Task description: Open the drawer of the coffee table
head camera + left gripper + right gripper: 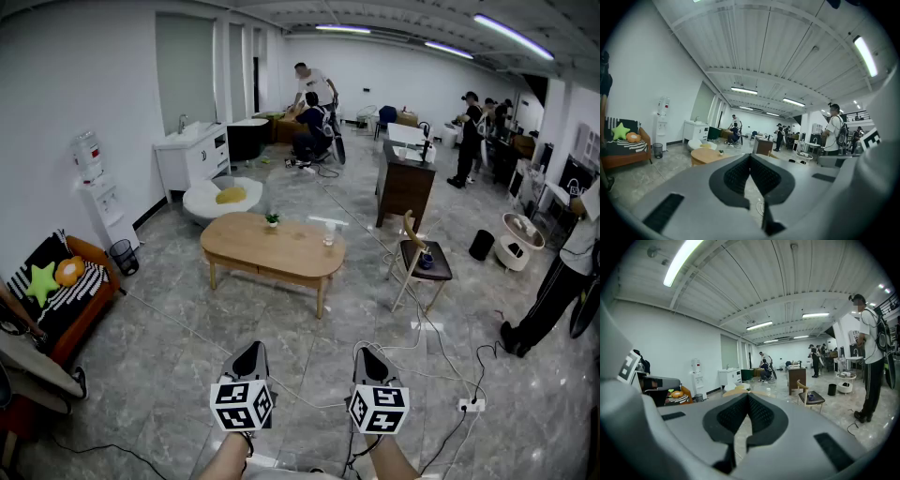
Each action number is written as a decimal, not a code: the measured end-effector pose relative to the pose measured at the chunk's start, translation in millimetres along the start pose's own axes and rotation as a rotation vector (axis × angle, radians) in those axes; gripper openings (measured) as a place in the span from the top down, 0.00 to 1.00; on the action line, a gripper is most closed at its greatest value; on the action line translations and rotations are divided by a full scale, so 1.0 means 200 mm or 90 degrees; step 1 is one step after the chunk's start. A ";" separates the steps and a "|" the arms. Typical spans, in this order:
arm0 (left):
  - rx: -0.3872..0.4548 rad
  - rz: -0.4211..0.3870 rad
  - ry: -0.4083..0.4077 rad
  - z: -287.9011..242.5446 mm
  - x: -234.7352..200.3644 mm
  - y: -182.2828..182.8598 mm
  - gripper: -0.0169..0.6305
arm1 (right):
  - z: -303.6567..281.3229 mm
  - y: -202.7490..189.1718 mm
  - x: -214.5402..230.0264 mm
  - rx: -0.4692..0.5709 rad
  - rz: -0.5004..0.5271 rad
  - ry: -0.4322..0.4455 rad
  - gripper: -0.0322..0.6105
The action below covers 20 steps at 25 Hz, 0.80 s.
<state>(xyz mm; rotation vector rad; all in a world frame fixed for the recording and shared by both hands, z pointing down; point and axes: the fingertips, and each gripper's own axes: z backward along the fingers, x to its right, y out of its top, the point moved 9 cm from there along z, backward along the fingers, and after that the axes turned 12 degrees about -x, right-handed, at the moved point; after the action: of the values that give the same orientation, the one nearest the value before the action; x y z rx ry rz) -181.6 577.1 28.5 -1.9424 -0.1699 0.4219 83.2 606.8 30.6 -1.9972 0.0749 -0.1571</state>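
Orange sofa (80, 291) and wire bin (122, 255) stand well to the left of the low oval desk (272, 251).

Left tool (249, 349): on the near side of the desk, well apart from it. In the left gripper view its pads are together with nothing between them.

The desk stands mid-floor. Its drawer front cannot be made out from here, though the near apron is the likely place. On the desk top there is a small potted plant (272, 219) toward the far edge and a clear glass (329, 239) toward the right end.

Right tool (367, 352): also on the near side of the desk, level with the left one. Its pads are pressed together and it carries nothing.

A wooden chair (422, 261) stands just right of the desk. Loose cables (412, 345) trail over the floor from the desk's right end toward a power strip (467, 405).

Risks, as judged:
- The approach could snag those cables underfoot.
- Both tools need parting before any handle can be taken; arriving closed would only push the front.
- A hard pull could shift the light desk and tip the glass or plant.
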 end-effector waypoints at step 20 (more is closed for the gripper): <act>-0.005 0.006 0.008 0.07 -0.01 -0.05 0.99 | 0.06 -0.03 -0.07 0.027 -0.029 0.044 0.95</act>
<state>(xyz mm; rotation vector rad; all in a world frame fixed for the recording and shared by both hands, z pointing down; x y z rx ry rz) -187.2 592.7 33.5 -1.9533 -0.1546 0.4145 70.3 621.8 30.6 -1.9520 0.0689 -0.2547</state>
